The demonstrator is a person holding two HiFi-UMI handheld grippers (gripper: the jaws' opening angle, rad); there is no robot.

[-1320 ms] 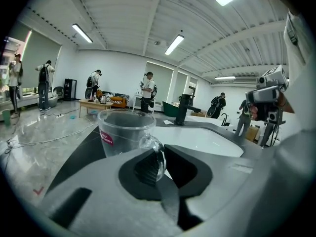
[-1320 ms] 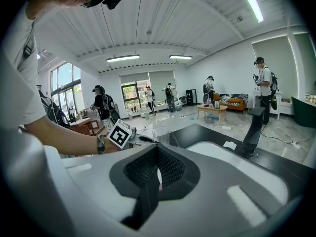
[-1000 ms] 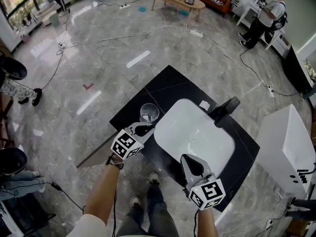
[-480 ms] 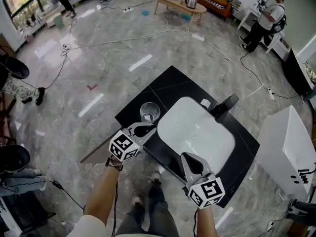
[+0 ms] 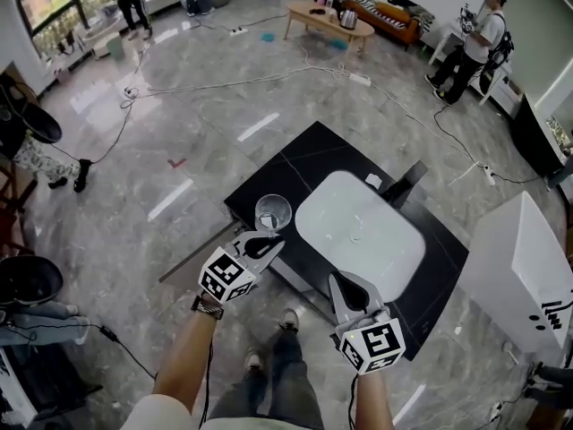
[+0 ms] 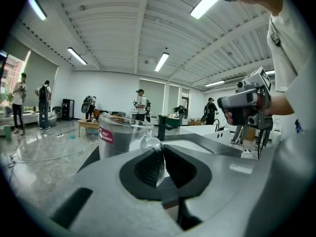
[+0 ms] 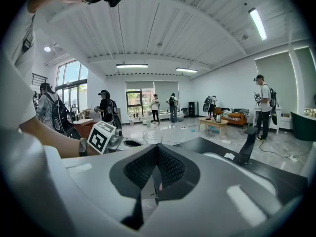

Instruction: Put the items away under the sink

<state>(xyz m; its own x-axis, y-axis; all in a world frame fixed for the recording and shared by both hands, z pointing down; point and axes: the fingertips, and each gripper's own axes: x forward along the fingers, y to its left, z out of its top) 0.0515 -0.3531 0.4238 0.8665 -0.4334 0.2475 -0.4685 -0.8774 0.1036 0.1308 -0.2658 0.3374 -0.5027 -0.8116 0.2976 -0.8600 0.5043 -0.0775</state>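
Observation:
A clear glass mug (image 5: 273, 211) with a red label stands on the black countertop (image 5: 295, 164), left of the white sink (image 5: 313, 206). My left gripper (image 5: 269, 243) is shut on the mug's handle. In the left gripper view the glass mug (image 6: 116, 137) is right ahead, and its handle (image 6: 152, 146) is pinched between the jaws of the left gripper (image 6: 160, 164). My right gripper (image 5: 345, 287) hangs over the counter's front edge, shut and empty. The right gripper (image 7: 157, 169) looks across the counter toward the faucet (image 7: 247, 144).
A black faucet (image 5: 407, 184) stands behind the sink, with a small white item (image 5: 373, 181) beside it. A white cabinet (image 5: 519, 267) is at the right. Cables run over the grey floor, and people stand far off round a low table (image 5: 327, 16).
The head view has shifted a little, so the counter sits slightly higher and to the right. Both grippers keep the same pose, the left one still at the mug's handle.

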